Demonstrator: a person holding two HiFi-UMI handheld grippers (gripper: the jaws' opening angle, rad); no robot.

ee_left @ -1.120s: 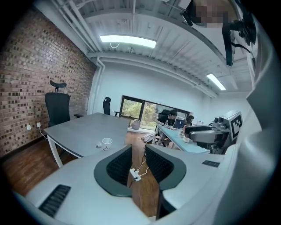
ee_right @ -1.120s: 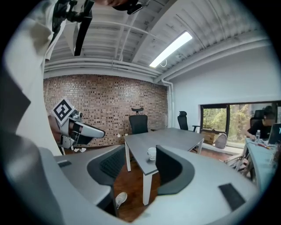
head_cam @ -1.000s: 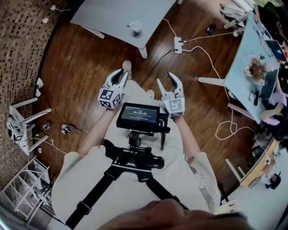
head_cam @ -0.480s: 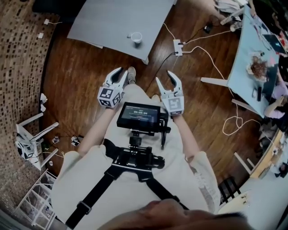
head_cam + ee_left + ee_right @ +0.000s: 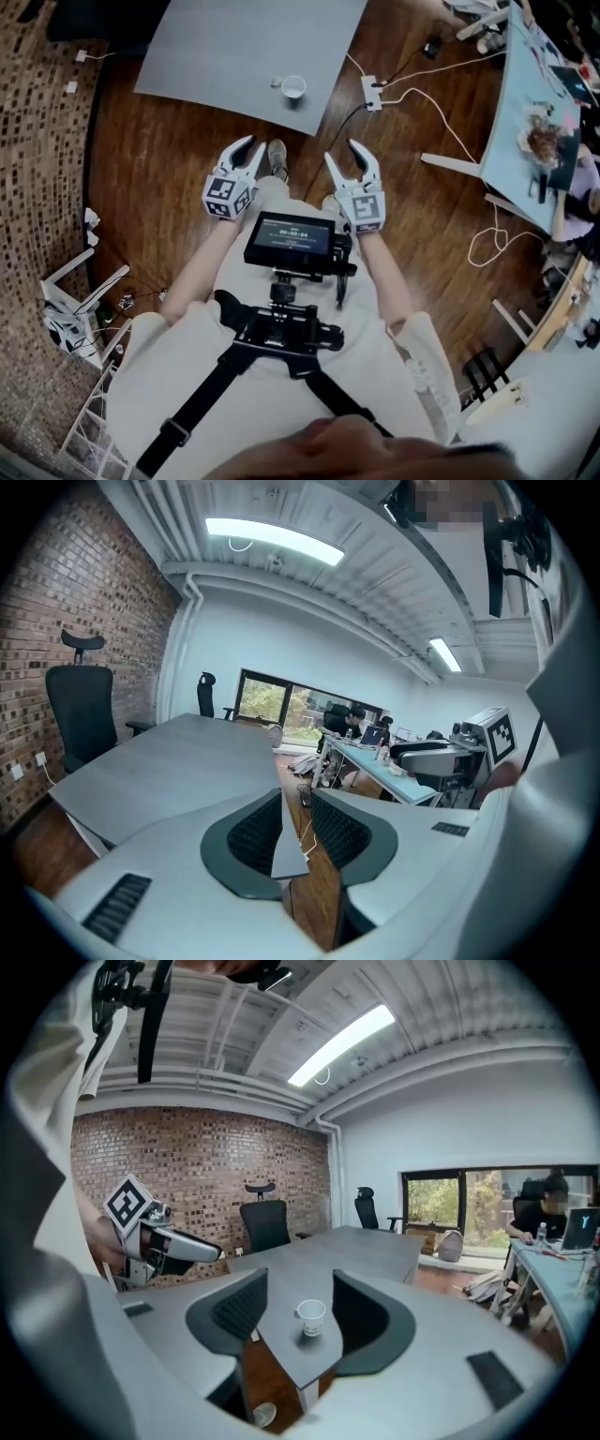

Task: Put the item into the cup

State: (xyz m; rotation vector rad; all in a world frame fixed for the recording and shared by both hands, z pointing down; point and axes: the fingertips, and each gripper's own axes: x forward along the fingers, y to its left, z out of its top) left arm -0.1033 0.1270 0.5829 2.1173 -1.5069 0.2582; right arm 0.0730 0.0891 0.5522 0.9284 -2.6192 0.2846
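A white paper cup (image 5: 293,87) stands near the front edge of a grey table (image 5: 225,47), with a small pale item (image 5: 276,82) just left of it. Both grippers hang over the wooden floor, short of the table. My left gripper (image 5: 248,148) is open and empty; in its own view the table's corner shows between the pads (image 5: 253,832). My right gripper (image 5: 343,155) is open and empty too. Its view frames the cup (image 5: 311,1313) between the jaws, still at a distance, and my left gripper (image 5: 159,1241) shows at that view's left.
A power strip (image 5: 373,92) with white cables lies on the floor right of the grey table. A cluttered light-blue table (image 5: 520,122) stands at the right, a white stool (image 5: 70,309) at the left. Black office chairs (image 5: 265,1221) stand behind the table by the brick wall.
The table and cup have slid down in the head view, closer to me. Both grippers sit slightly higher in the frame, still open and side by side.
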